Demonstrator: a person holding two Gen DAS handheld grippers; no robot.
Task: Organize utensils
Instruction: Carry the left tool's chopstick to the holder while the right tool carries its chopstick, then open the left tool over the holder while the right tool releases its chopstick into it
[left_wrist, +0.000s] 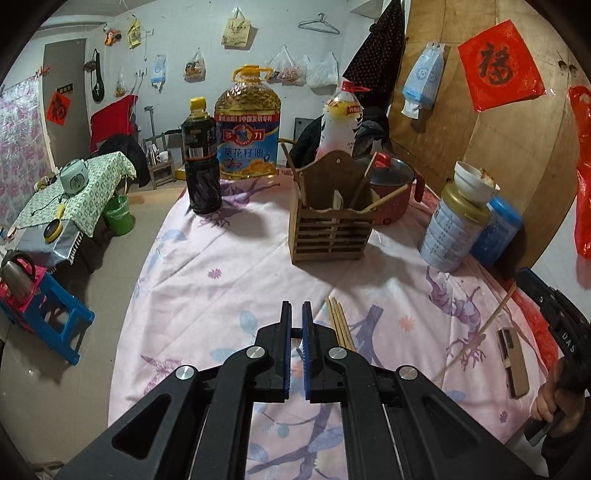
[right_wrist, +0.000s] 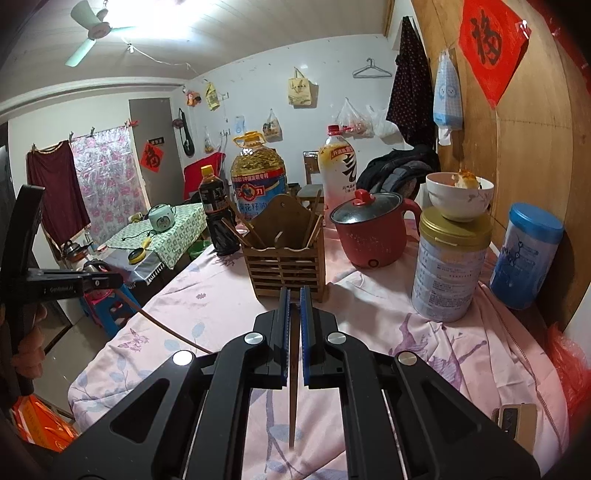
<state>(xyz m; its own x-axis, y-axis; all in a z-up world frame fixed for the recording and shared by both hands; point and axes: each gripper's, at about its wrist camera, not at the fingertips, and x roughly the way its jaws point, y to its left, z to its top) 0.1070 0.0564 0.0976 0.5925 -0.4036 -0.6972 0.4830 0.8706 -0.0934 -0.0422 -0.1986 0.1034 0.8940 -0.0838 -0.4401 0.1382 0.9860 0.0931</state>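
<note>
- Right gripper: clamped on one chopstick, stick hanging below the pads, aimed at the holder for dropping in.
- Left gripper: jaws together; anything pinched between them cannot be told.
- Wooden utensil holder: upright mid-table, already holding sticks.
- Loose chopsticks: flat on the tablecloth, awaiting pickup.

Indoor light, medium bright, kinda cool. Main source overhead: blown-out white glare on ceiling next to ceiling fan in right wrist view. Soft shadows fall toward camera from dark bottle and chopstick holder on pink cloth. Heavy fisheye bend, walls and wood panel curve hard, black vignette in corners. Focus decent mid-frame, far wall bit soft. Small glints on claw rivets.
</note>
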